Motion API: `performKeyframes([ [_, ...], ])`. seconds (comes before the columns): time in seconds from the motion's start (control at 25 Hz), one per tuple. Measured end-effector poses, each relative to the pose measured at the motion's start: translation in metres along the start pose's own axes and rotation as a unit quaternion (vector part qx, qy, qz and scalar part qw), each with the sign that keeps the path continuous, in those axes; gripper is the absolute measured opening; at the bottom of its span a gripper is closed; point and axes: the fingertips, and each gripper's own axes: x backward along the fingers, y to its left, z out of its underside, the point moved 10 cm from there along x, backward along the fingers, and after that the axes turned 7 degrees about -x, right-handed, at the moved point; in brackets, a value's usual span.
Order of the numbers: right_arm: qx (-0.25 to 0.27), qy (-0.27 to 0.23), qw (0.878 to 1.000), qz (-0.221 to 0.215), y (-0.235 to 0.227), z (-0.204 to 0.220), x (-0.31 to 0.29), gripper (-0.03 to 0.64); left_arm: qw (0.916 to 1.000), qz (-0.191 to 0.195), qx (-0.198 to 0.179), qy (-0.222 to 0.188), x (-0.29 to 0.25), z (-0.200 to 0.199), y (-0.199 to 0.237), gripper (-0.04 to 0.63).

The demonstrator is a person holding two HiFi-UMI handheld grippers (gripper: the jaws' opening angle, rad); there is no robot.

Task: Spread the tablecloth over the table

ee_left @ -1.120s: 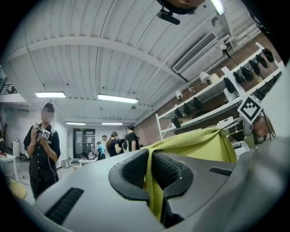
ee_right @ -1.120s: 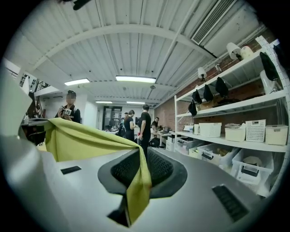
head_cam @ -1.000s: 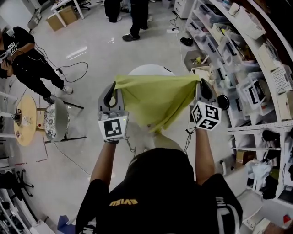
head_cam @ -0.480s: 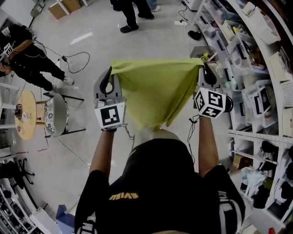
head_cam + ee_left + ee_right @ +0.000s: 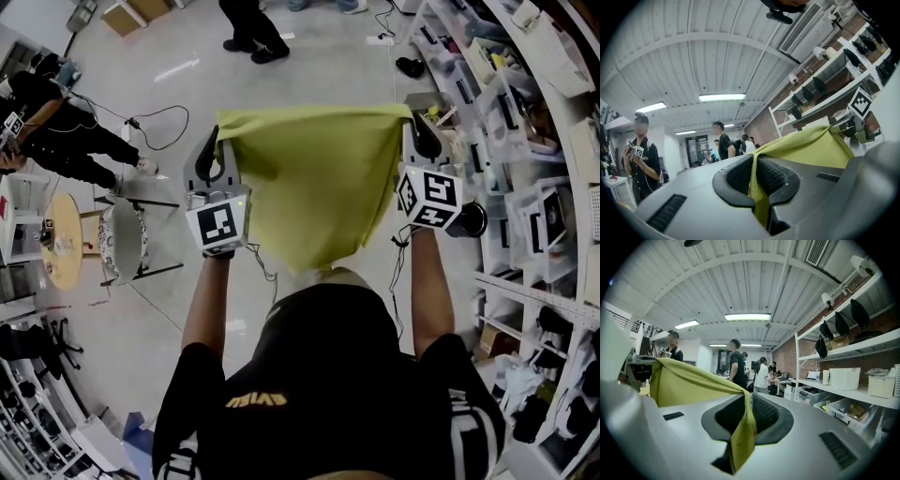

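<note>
**Item 1. Tablecloth** (image 5: 309, 178). Yellow-green fabric, held in the air in front of the person's chest. The top edge runs near level between the two grippers, and the body hangs to a loose point near the waist. It lies on no surface. The table it is meant for does not show in the head view, and whether it stands behind the hanging sheet cannot be told.

**Item 2. Left gripper** (image 5: 218, 141). The jaws are pressed together on the upper left corner of the tablecloth. Its own view shows the fabric pinched between the ribbed pads, with a tail running down out of the throat. The marker cube (image 5: 217, 228) faces the head camera.

**Item 3. Right gripper** (image 5: 411, 127). The jaws are clamped narrow on the upper right corner. A fold of cloth sits between the pads and a strip hangs below them.

**Purpose of the hold (judged).** With opposite corners gripped and the hands well apart, the top edge stays taut. The sheet then opens flat under its own weight, ready to be cast forward and lowered. The task reads as at the carrying stage, with laying not yet begun. Each grip is a small pinch at a corner, so a sharp flick could pull the cloth free.

**Surroundings.**
- Storage shelving (image 5: 525, 141) stands along the person's right.
- A chair with a patterned seat (image 5: 117, 239) stands to the left, beside a small round wooden side table (image 5: 61, 239).
- A black cable (image 5: 150, 122) trails on the floor.
- A bystander in black (image 5: 66, 141) stands at far left, well apart from the cloth.
</note>
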Motion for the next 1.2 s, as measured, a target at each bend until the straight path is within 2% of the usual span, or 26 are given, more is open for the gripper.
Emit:
performKeyframes([
  [0.32, 0.002, 0.014, 0.999, -0.038, -0.030, -0.001, -0.060, 0.051, 0.9991, -0.014, -0.027, 0.030, -0.059, 0.005, -0.007, 0.025],
  [0.6, 0.007, 0.030, 0.998, -0.052, -0.030, 0.008, -0.106, 0.048, 0.9977, -0.005, -0.050, 0.046, -0.096, 0.027, 0.005, 0.025],
  [0.72, 0.014, 0.039, 0.998, -0.047, -0.025, 0.012, -0.123, 0.046, 0.9973, 0.007, -0.053, 0.051, -0.110, 0.041, 0.012, 0.025],
  [0.92, 0.043, 0.047, 0.998, -0.030, -0.008, 0.017, -0.140, 0.044, 0.9982, 0.021, -0.032, 0.047, -0.132, 0.067, 0.029, 0.025],
  [1.04, 0.047, 0.056, 0.997, -0.022, -0.001, 0.021, -0.151, 0.043, 0.9971, 0.034, -0.034, 0.059, -0.143, 0.083, 0.036, 0.025],
  [1.2, 0.088, 0.056, 0.995, -0.006, 0.009, 0.028, -0.169, 0.040, 0.9963, 0.049, -0.030, 0.064, -0.159, 0.105, 0.044, 0.025],
])
